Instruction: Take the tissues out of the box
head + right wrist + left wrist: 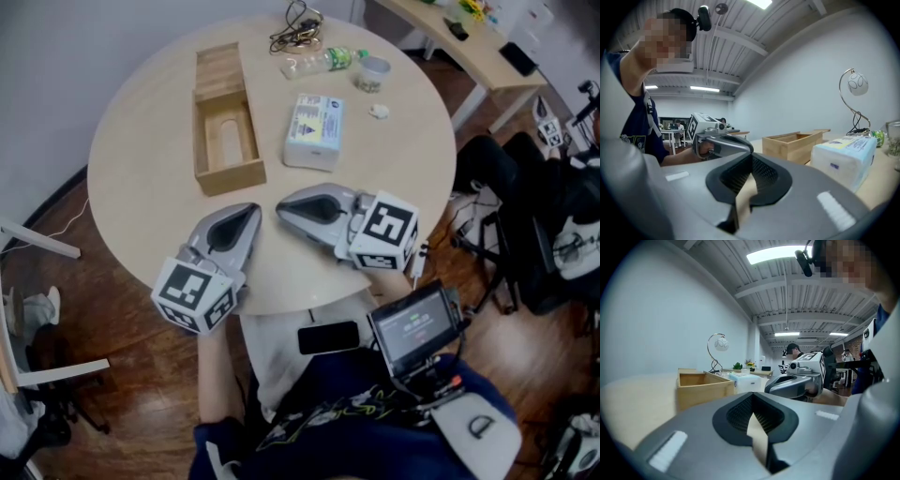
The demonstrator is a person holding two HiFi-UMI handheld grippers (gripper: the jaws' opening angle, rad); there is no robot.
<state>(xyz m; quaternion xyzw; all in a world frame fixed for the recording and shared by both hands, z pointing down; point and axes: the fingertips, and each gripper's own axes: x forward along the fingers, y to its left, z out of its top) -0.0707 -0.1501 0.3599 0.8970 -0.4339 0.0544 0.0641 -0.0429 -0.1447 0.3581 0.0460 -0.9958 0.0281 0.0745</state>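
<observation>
Left gripper [247, 212] and right gripper [284, 212] are resting empty, jaws together, before a likely soft, light tissue pack [314, 129], graspable across its width.

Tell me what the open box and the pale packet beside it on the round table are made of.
The box looks like light, unvarnished wood: grain and plain board edges show, finish matte. The packet seems wrapped in thin plastic film: slightly glossy, printed, soft rounded corners with creases. It could be coated paper; I can't be sure.

tissue pack [314, 131] – flat, just beside wooden box [231, 175]
</observation>
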